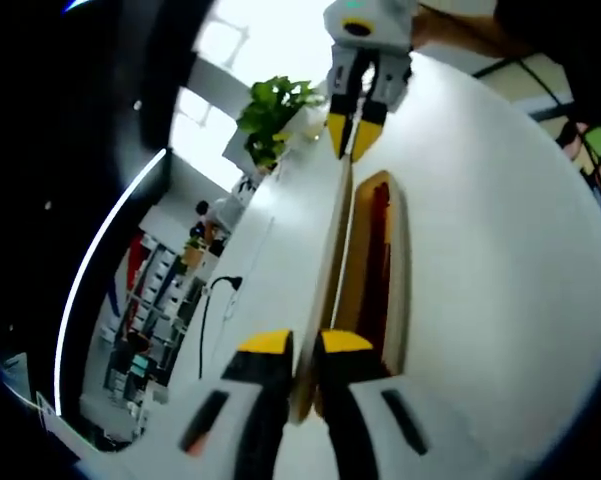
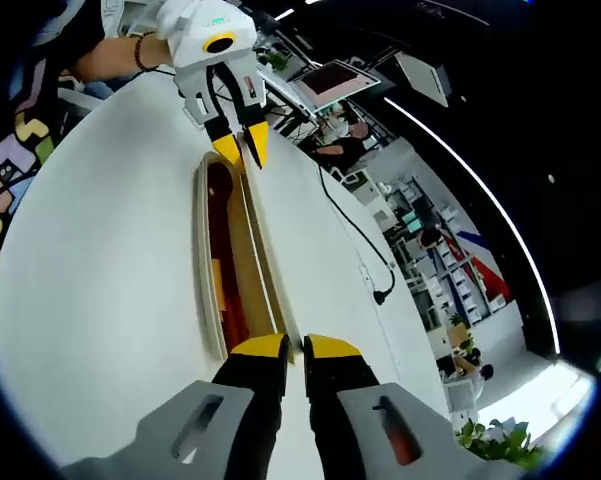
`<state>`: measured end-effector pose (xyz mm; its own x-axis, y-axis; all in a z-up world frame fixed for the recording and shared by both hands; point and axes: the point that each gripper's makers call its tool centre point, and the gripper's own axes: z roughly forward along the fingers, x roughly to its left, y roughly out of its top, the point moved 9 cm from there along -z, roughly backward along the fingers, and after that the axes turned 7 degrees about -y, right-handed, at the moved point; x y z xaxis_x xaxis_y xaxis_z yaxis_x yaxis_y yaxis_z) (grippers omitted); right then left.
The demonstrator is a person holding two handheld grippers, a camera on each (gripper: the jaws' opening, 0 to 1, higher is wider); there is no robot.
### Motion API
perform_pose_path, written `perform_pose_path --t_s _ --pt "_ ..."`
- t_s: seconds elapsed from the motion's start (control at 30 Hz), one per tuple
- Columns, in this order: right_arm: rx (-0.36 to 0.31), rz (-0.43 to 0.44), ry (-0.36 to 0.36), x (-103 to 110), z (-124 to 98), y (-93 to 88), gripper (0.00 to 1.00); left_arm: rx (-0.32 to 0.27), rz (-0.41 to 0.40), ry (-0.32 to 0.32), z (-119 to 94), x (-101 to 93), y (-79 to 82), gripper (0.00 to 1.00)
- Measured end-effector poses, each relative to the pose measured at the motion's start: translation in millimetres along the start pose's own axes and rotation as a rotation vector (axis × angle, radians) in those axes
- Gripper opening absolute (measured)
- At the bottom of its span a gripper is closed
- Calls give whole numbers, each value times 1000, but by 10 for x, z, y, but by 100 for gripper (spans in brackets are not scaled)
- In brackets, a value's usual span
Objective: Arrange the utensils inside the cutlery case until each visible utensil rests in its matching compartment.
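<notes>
The wooden cutlery case [image 1: 365, 270] is seen nearly edge-on over the round white table [image 1: 500, 280], its long side wall facing me. In the left gripper view my left gripper [image 1: 305, 345] is shut on the case's near end wall. My right gripper [image 1: 355, 135] is shut on the far end. From the right gripper view, the right gripper [image 2: 295, 348] clamps the case [image 2: 230, 270] at its near end and the left gripper [image 2: 240, 145] pinches the far end. Red-brown and yellow shapes show inside the case; I cannot tell which utensils they are.
A black cable [image 1: 215, 300] runs across the table beside the case, also visible as the cable [image 2: 360, 235]. A potted plant [image 1: 270, 115] stands past the table's far edge. A person's arm [image 2: 130, 55] holds the left gripper. A monitor [image 2: 335, 80] and shelves stand behind.
</notes>
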<state>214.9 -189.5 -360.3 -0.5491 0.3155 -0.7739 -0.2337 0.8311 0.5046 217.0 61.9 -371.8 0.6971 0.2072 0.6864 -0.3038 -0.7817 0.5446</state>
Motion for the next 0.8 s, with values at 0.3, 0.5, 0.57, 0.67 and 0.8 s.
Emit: perform_pose_path --t_s 0.3,0.5,0.57,0.67,0.8 --pt "-4 2 2 65 -30 -2 5 -1 17 16 -8 -43 -8 9" --pt "-9 -5 0 103 -52 -3 6 -5 25 19 -13 -69 -18 9" --pt "-12 -18 -3 116 -55 -2 6 -3 24 17 -15 -77 -25 9" --pt "-12 -20 -2 129 -57 -5 6 -13 11 5 -24 -93 -34 9" --pt "-15 -13 2 159 -66 -12 6 -25 -7 -7 -32 -110 -48 10"
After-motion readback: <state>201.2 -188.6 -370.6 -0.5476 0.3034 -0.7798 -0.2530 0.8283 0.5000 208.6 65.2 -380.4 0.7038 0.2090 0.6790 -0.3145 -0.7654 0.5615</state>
